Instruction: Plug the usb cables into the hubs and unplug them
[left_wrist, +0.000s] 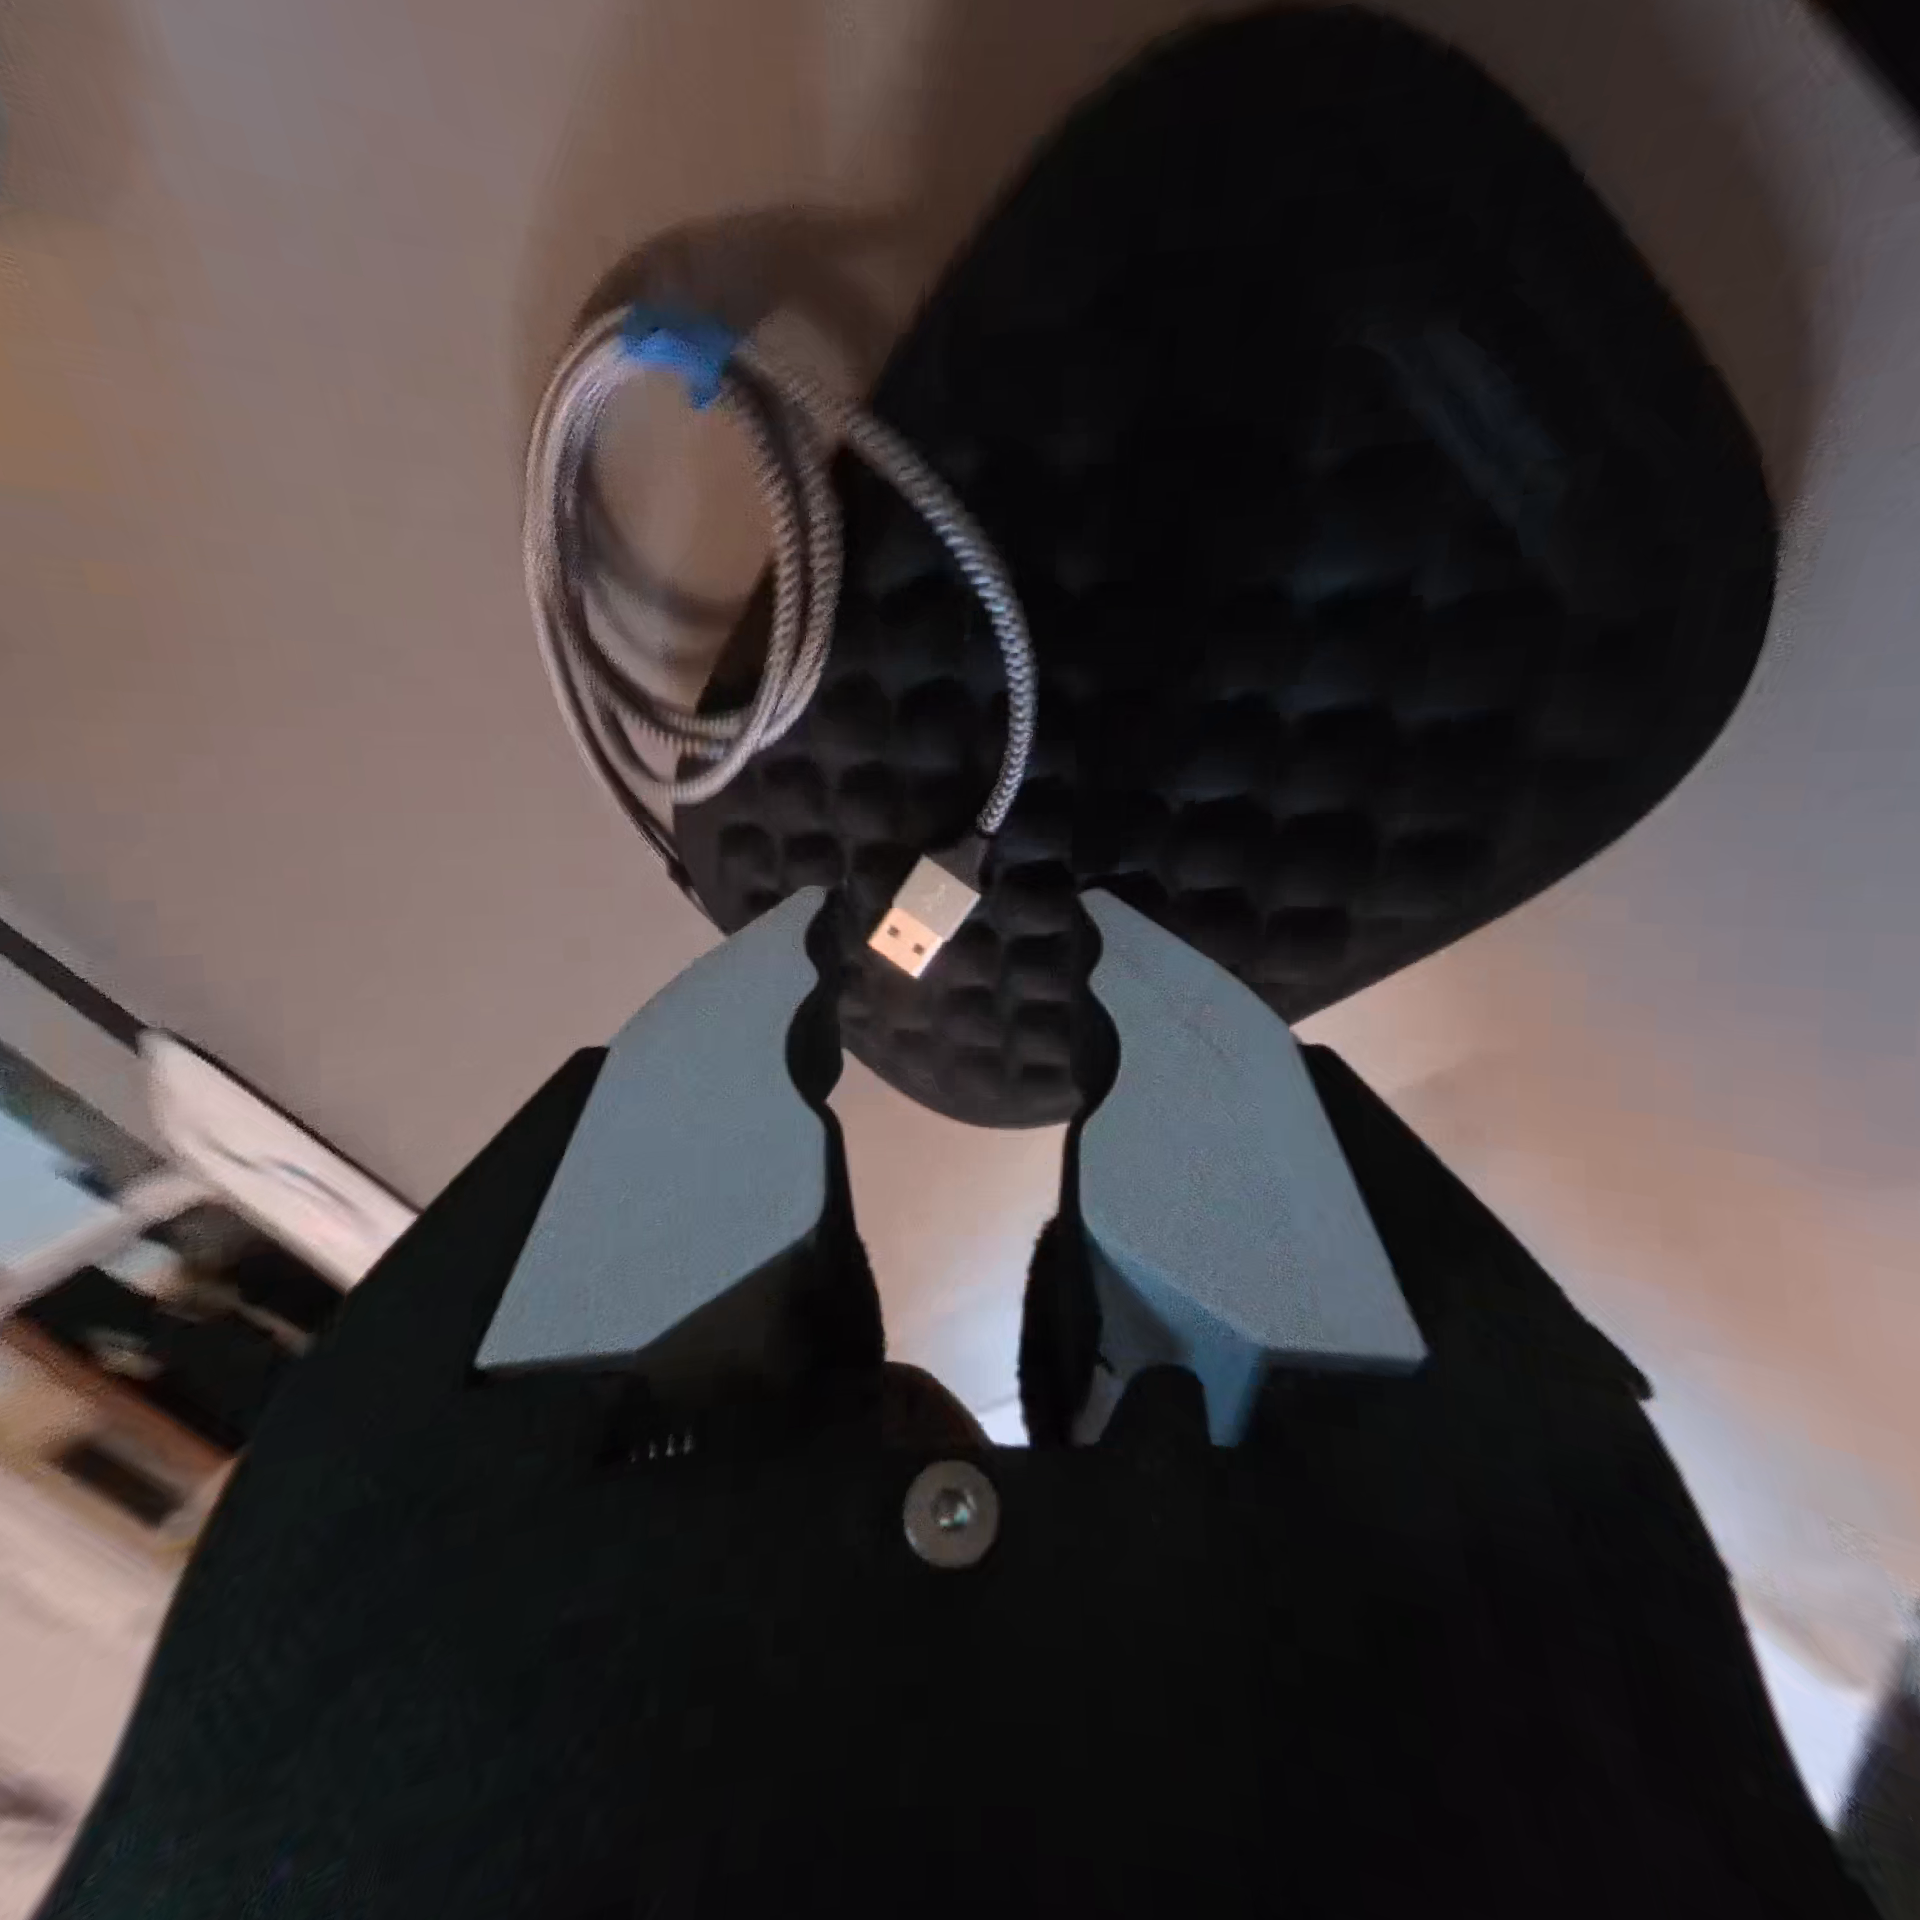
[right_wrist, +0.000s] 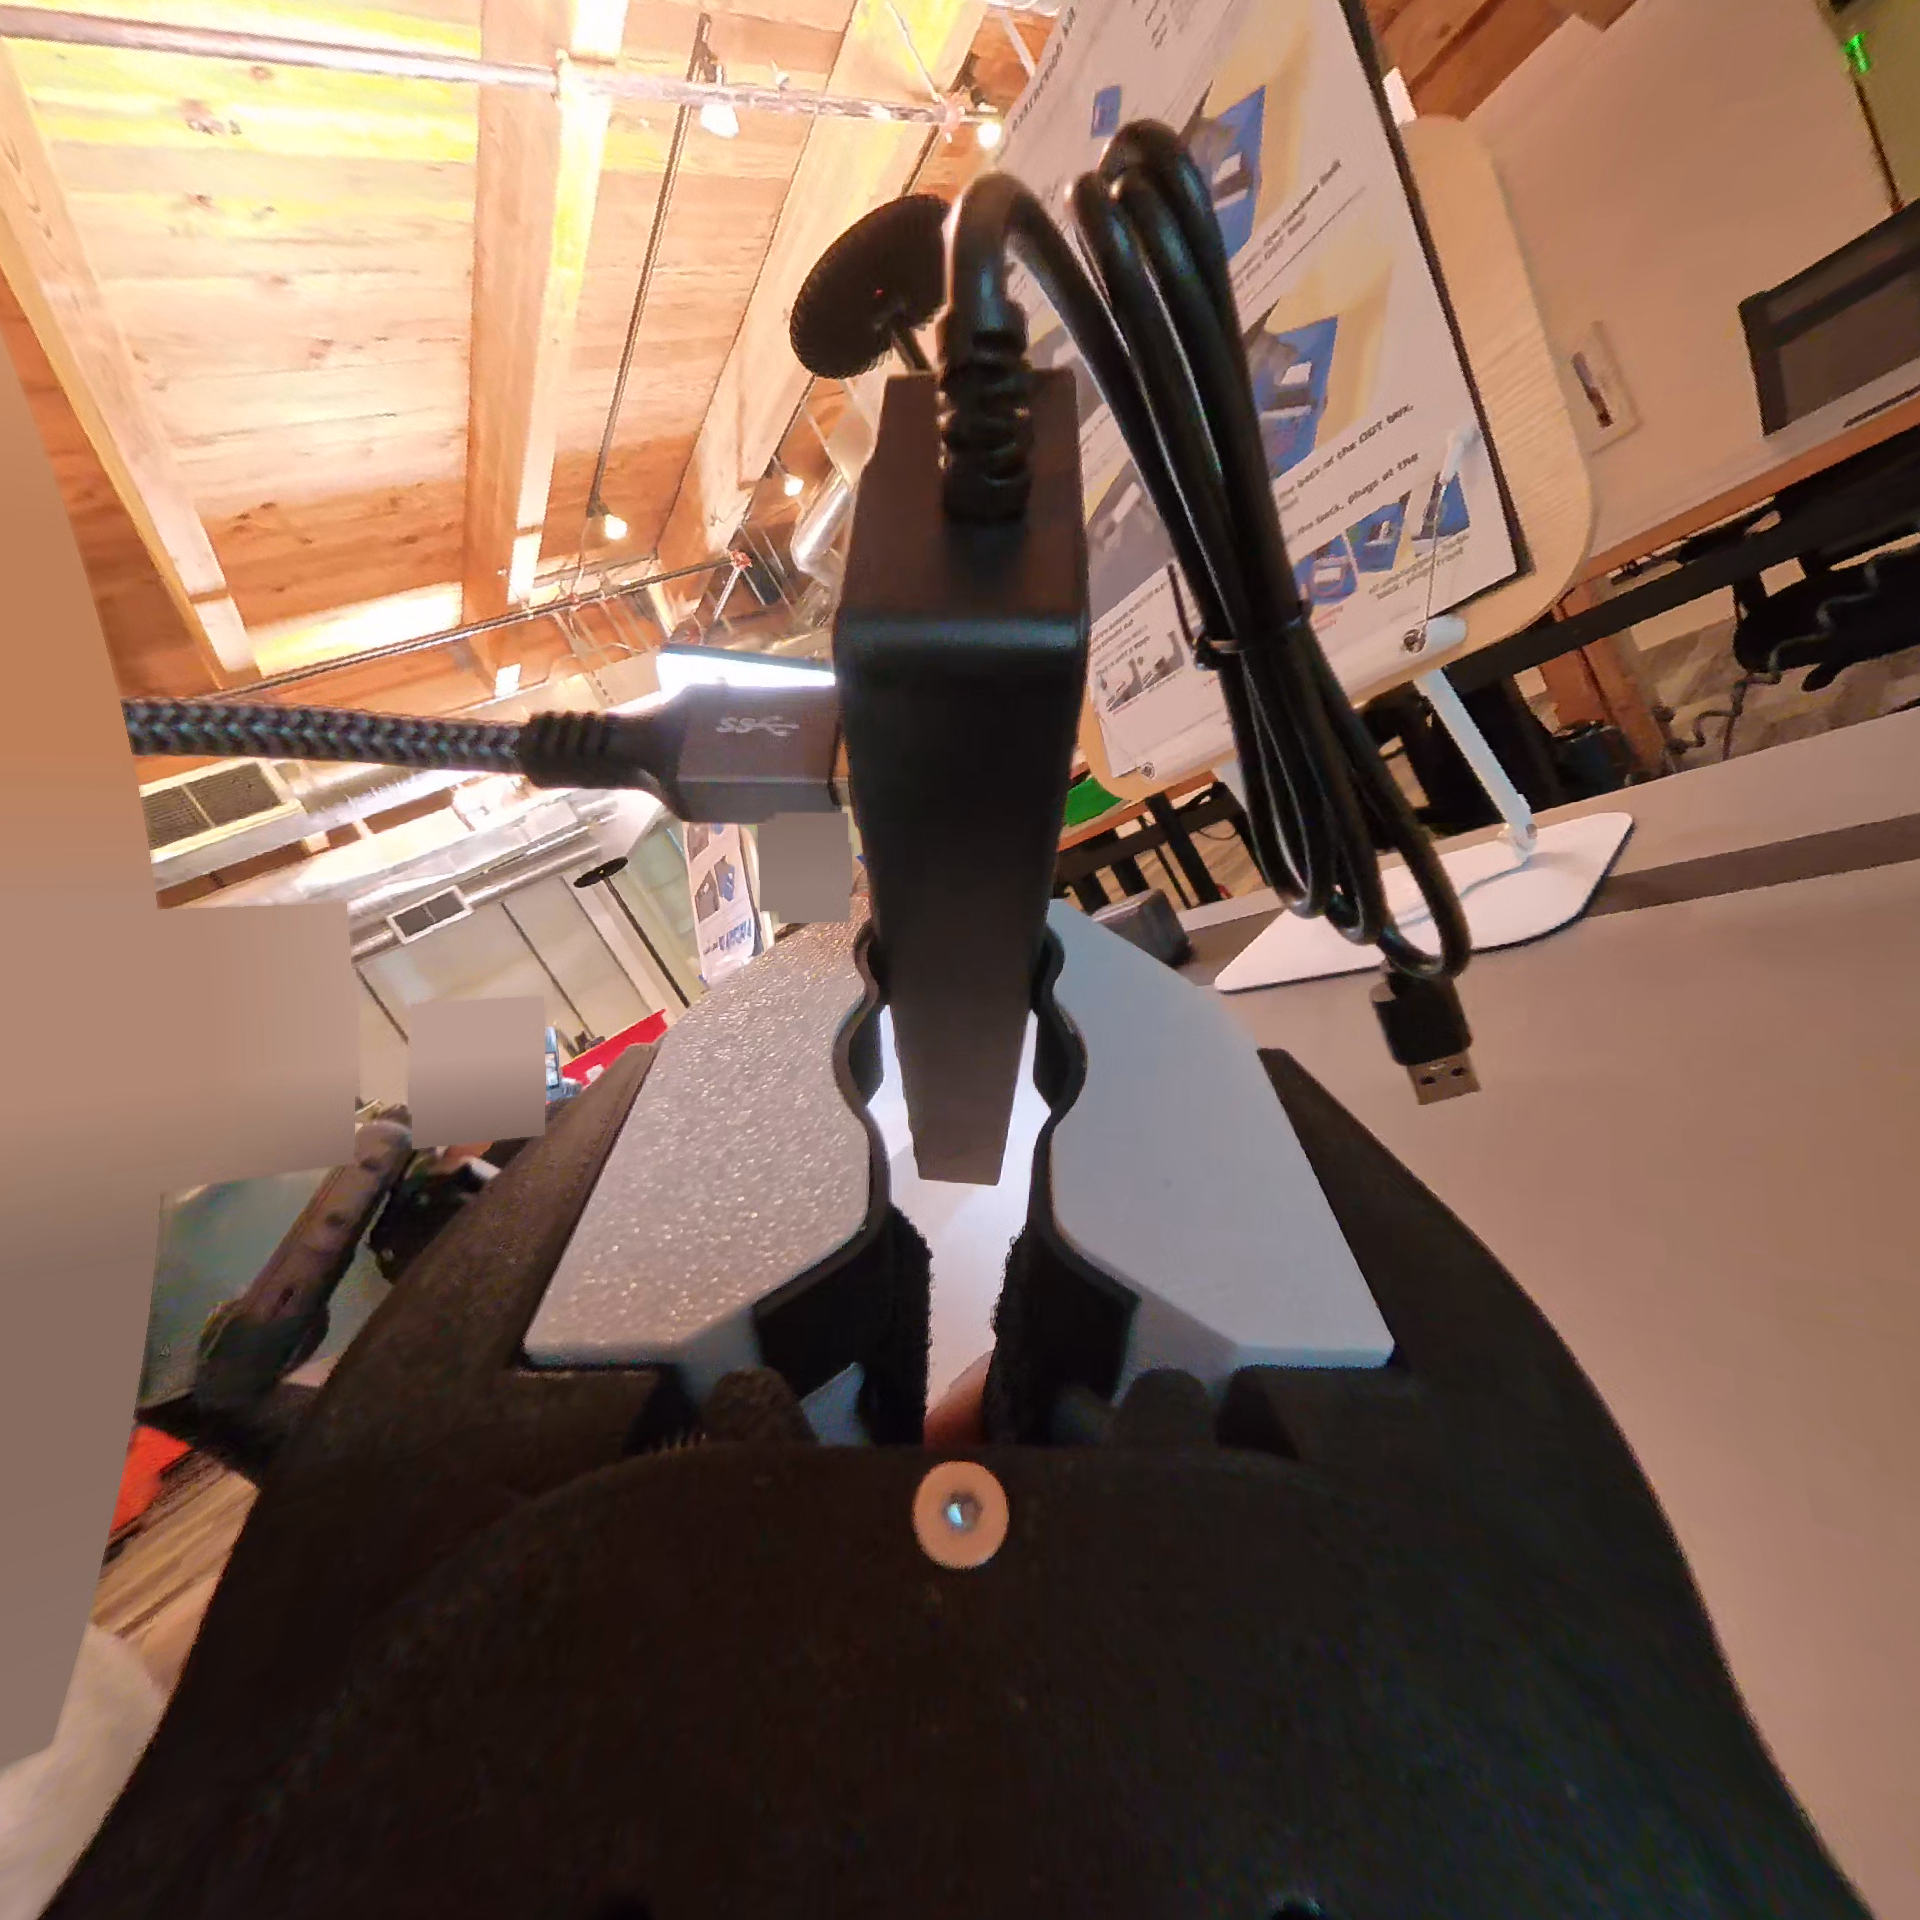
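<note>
In the left wrist view my left gripper (left_wrist: 951, 920) is open, its grey fingers (left_wrist: 717, 1039) on either side of a silver USB-A plug (left_wrist: 920, 927) without touching it. The plug ends a grey braided cable (left_wrist: 665, 582), coiled and bound with a blue tie (left_wrist: 665, 348), lying partly on a black dimpled pad (left_wrist: 1299, 623). In the right wrist view my right gripper (right_wrist: 956, 966) is shut on a black USB hub (right_wrist: 961, 727), held upright. A dark braided cable (right_wrist: 343, 743) is plugged into the hub's left side by its grey plug (right_wrist: 748, 753).
The hub's own black lead (right_wrist: 1226, 520) hangs bundled at its right, ending in a loose black plug (right_wrist: 1439, 1049). A poster board (right_wrist: 1278, 364) on a white stand (right_wrist: 1455, 883) stands on the grey table (right_wrist: 1662, 1195). The pad lies on a pale tabletop (left_wrist: 312, 520).
</note>
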